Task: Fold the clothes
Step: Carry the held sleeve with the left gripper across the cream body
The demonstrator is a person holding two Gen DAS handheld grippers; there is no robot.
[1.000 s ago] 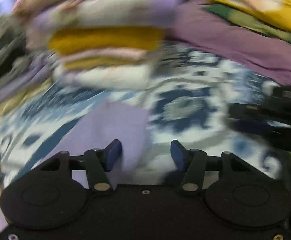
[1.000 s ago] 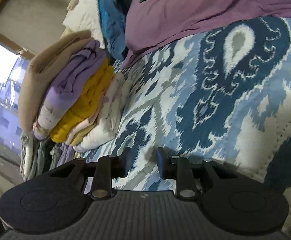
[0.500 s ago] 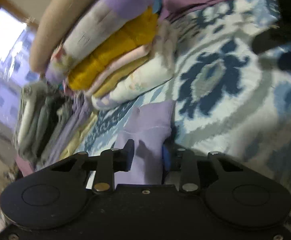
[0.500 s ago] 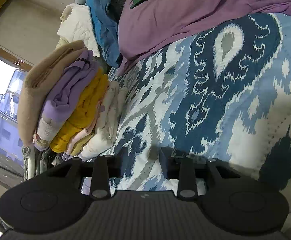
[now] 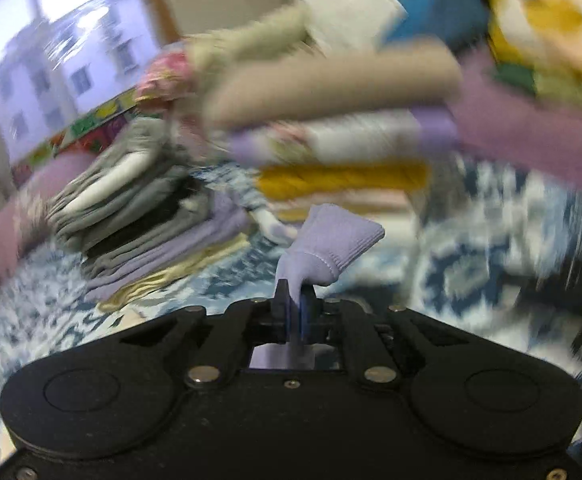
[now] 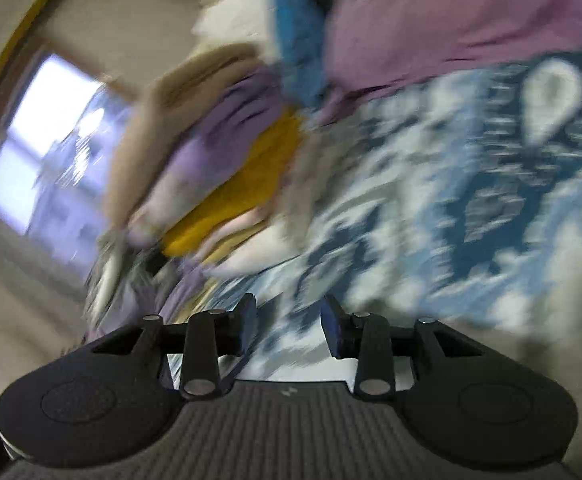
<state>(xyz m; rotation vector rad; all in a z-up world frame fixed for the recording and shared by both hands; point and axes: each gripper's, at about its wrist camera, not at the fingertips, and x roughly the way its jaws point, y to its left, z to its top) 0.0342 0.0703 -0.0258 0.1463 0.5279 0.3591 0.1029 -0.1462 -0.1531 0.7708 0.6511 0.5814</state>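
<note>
**Lilac cloth pinched in the left gripper**

The lilac cloth (image 5: 333, 240) is a soft knit piece with a stitched hem, bunched into a small peak that rises just past the fingers of the left gripper (image 5: 296, 308). Its jaws are closed tight on the fabric, with only a sliver of blue pad showing on either side. More lilac fabric shows through the slot below the fingers. The cloth is held up above the bedspread (image 5: 471, 256), a quilted cover in blue and white, which is badly blurred in both views.

Beyond the cloth stands a folded stack (image 5: 331, 136): tan on top, then lilac and white, mustard yellow and pale pink layers. To its left sits a lower pile (image 5: 139, 216) of grey, black, lilac and pale yellow pieces. A purple garment (image 5: 531, 136) sprawls at the right, near blue and yellow fabric. A window (image 5: 59, 64) is behind.

The right gripper (image 6: 289, 322) hovers over the bedspread (image 6: 491, 208) with its jaws parted and nothing between them.
</note>
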